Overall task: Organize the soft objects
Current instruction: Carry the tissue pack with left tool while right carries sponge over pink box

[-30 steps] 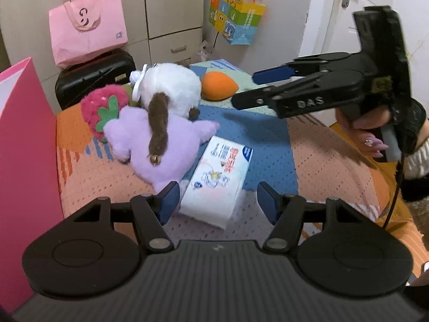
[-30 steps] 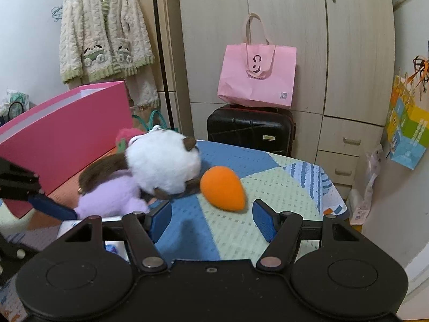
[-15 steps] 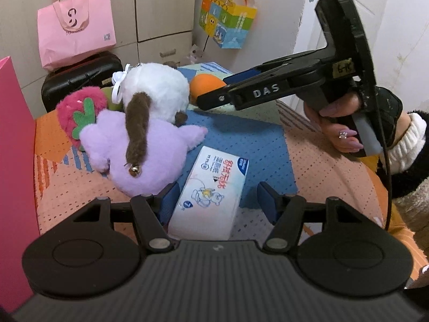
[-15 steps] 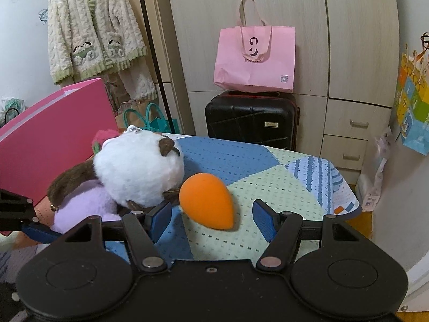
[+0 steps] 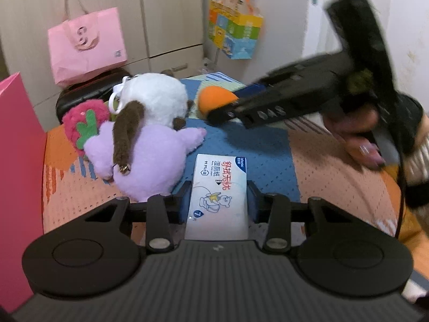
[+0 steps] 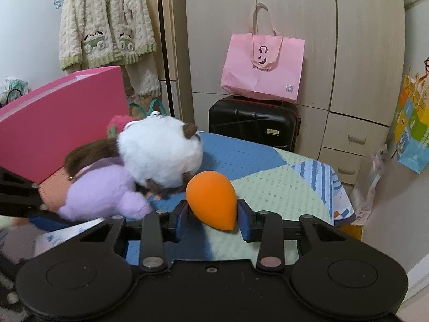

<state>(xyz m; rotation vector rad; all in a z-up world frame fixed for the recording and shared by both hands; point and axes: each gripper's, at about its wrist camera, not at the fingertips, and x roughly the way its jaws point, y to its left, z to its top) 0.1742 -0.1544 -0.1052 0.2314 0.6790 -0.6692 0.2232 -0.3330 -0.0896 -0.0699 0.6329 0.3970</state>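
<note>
Two handheld grippers are seen over a patchwork mat [image 6: 268,182] of blue, pale green and orange panels. The left gripper [image 5: 219,200] is closed around a flat white pack of wet wipes [image 5: 218,196] (printed with a cartoon bear and red characters), its two blue pads pressed against the pack's long sides, and the pack's near end is tucked between the fingers. The right gripper [image 6: 211,216] is clamped on an orange egg-shaped sponge [image 6: 211,200], which is pinched at its wider sides with the pointed end toward the camera; in the left wrist view the same sponge [image 5: 215,100] is seen at the tips of the blurred black tool, held by a hand [image 5: 356,134] with painted nails.

Just beside the sponge lies a heap of plush toys — a white fluffy plush with brown ears [image 6: 161,155] resting on top of a lilac plush [image 5: 150,155], whose one arm reaches toward the wipes. A pink strawberry plush [image 5: 83,123] with a green felt leaf is pressed against the far side of the heap. A tall pink board [image 6: 61,118] stands along the mat's left edge.

Behind the mat, a black suitcase [image 6: 254,123] is placed against pale wooden wardrobe doors, with a pink paper bag [image 6: 264,67] set on top. A cream knitted cardigan [image 6: 104,18] is hung to the left, and a colourful gift bag [image 5: 234,36] is hung on the wall to the right.
</note>
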